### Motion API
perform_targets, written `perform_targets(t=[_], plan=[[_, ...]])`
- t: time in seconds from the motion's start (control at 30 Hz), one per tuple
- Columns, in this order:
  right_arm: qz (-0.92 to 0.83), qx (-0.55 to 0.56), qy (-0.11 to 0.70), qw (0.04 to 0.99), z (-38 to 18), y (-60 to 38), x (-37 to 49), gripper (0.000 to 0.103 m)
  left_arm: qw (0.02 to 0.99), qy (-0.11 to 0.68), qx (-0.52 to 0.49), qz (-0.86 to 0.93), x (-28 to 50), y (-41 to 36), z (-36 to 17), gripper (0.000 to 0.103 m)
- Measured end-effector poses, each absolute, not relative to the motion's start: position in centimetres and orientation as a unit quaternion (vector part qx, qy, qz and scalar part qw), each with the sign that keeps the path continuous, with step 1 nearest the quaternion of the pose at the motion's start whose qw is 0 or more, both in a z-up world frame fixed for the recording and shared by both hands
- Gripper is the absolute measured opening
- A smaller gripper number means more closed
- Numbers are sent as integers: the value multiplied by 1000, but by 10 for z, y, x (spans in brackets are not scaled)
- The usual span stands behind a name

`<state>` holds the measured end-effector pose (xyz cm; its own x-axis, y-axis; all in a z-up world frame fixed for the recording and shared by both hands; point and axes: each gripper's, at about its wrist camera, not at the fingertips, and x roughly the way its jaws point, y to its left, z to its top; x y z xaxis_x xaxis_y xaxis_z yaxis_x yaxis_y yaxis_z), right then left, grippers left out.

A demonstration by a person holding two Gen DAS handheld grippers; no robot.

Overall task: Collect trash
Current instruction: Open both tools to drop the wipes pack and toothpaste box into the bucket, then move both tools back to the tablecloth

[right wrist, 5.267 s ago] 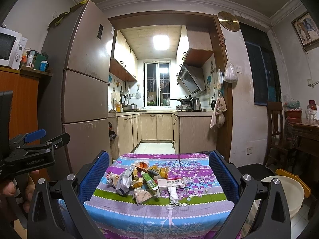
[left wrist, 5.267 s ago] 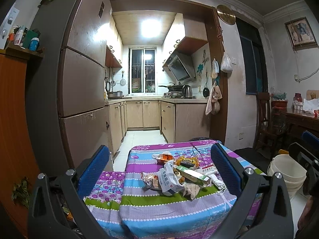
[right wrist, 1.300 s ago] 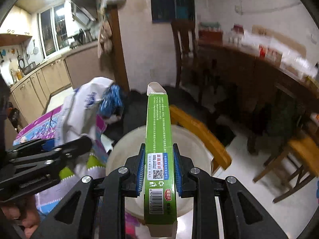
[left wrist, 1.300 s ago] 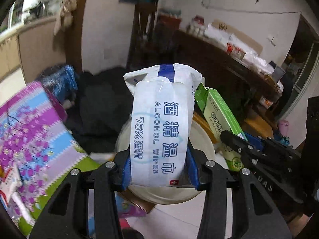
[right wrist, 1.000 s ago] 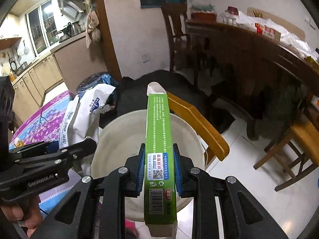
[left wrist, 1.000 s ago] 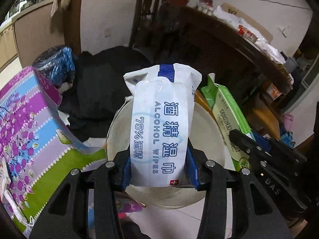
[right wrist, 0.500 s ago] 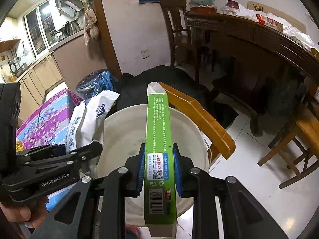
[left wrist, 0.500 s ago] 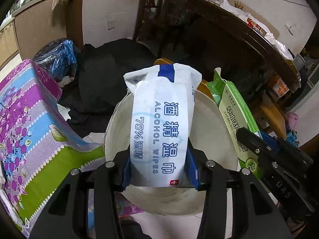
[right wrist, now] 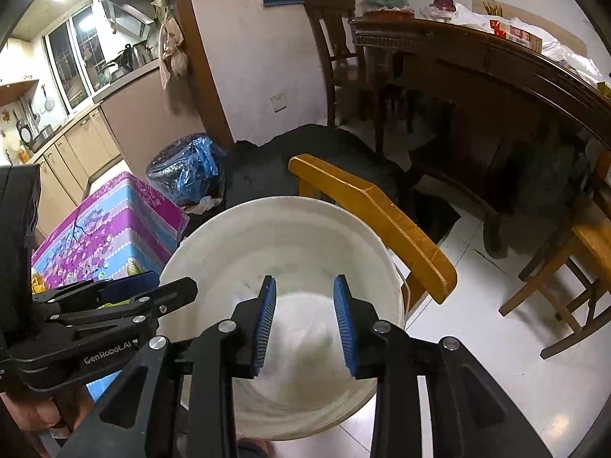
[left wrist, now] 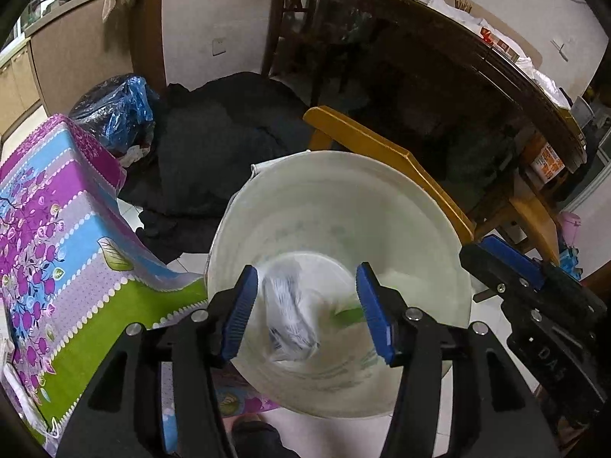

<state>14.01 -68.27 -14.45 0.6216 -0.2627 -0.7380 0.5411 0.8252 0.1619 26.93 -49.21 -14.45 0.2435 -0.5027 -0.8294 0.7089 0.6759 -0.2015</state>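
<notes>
Your left gripper (left wrist: 307, 311) and right gripper (right wrist: 304, 326) both have jaws just opening, spread and empty. The wipes pack (left wrist: 290, 320) and green box (left wrist: 345, 315), blurred, are inside the white bucket (left wrist: 305, 191), at 6 o'clock.

Both grippers: black plastic frames with cut-out arms, silver screw heads and ribbed blue finger pads (left wrist: 241, 313). Left gripper (right wrist: 114, 301) body carries white "GenRobot.AI" lettering; right gripper (right wrist: 304, 324) matches.
</notes>
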Motion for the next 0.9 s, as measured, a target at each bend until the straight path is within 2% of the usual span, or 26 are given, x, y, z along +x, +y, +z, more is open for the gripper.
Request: perform_targets(t=[0.27,0.37,0.43,0.5,0.57,0.6,0.73,0.9], plan=[[-227,177,349,892,-124,-670,131,32,786,467,105,-391,262,-485,-135,52],[-223,163,329,903,-109,-657,123,36,791,459,103,-391,258,-474,-129,52],[-209,155,300,918,-93,-639,112,40,795,451,97,-394,255,-459,-121,52],[-191,142,262,935,-78,-616,100,56,805,431,93,-396,250,-436,-109,52],[-163,135,230,950,-67,-591,90,67,819,401,90,-400,242,-401,-94,62],[-141,129,216,957,-63,-574,87,71,832,381,90,-393,239,-374,-86,63],[-47,123,203,970,-63,-517,95,73,861,347,79,-364,238,-282,-73,72],[66,104,222,967,-79,-439,125,75,891,351,52,-282,253,-150,-83,76]])
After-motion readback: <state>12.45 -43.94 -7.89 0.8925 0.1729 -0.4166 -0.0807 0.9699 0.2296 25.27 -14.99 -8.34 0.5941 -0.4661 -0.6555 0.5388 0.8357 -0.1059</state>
